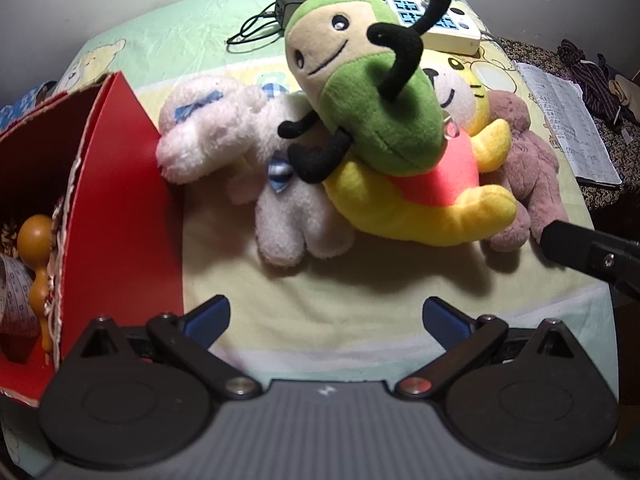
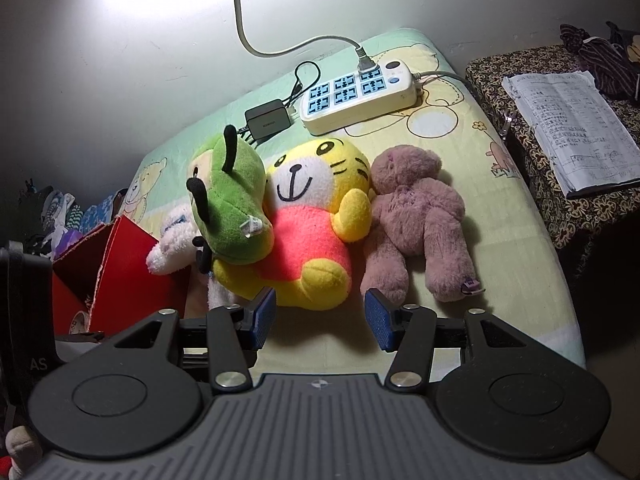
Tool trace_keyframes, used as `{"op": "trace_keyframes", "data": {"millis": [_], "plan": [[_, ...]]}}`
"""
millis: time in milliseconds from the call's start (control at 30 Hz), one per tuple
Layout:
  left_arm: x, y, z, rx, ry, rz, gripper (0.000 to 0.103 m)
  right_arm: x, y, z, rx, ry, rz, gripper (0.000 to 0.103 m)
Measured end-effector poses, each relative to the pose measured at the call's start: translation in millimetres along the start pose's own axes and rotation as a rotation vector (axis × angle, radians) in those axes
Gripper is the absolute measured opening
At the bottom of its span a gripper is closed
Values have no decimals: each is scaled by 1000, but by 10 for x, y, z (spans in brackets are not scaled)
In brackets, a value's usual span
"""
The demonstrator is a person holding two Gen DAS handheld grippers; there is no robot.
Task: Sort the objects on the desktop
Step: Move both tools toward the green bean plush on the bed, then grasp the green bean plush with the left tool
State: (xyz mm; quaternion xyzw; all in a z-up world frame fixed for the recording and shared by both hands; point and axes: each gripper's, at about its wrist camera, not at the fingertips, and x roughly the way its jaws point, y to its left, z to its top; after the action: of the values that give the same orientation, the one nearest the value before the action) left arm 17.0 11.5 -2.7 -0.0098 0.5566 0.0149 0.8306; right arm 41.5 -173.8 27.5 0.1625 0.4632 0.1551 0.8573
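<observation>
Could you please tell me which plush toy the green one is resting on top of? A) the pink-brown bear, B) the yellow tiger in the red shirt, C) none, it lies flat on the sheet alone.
B: the green plush leans on the body of the yellow tiger, while the pink-brown bear lies apart on the tiger's other side.

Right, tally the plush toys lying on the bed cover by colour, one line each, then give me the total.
Green plush toy with black limbs: 1
Yellow tiger plush in a pink-red shirt: 1
White fluffy plush with blue bows: 1
Mauve-pink plush bear: 1
Total: 4
</observation>
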Motion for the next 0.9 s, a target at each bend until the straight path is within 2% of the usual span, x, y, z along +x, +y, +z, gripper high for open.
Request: {"op": "trace_keyframes", "data": {"millis": [133,333,433,533,767,900], "plan": [[-60,-3,97,16,-14,-33,102,-17,47,175,-15,-9,53,54],[-233,-7,272,49,-104,-88,102,19,120,429,-40,-27,123,54],[-241,10,363,42,-124,-148,102,77,134,558,-20,-19,178,55],[-227,27,437,20,-158,-176,102,156,167,669,-11,-16,216,56],[-61,126,645,-34,-147,-206,102,464,196,844,41,22,278,56],[77,185,731,-63,-125,-224,102,657,240,882,41,38,278,57]]}}
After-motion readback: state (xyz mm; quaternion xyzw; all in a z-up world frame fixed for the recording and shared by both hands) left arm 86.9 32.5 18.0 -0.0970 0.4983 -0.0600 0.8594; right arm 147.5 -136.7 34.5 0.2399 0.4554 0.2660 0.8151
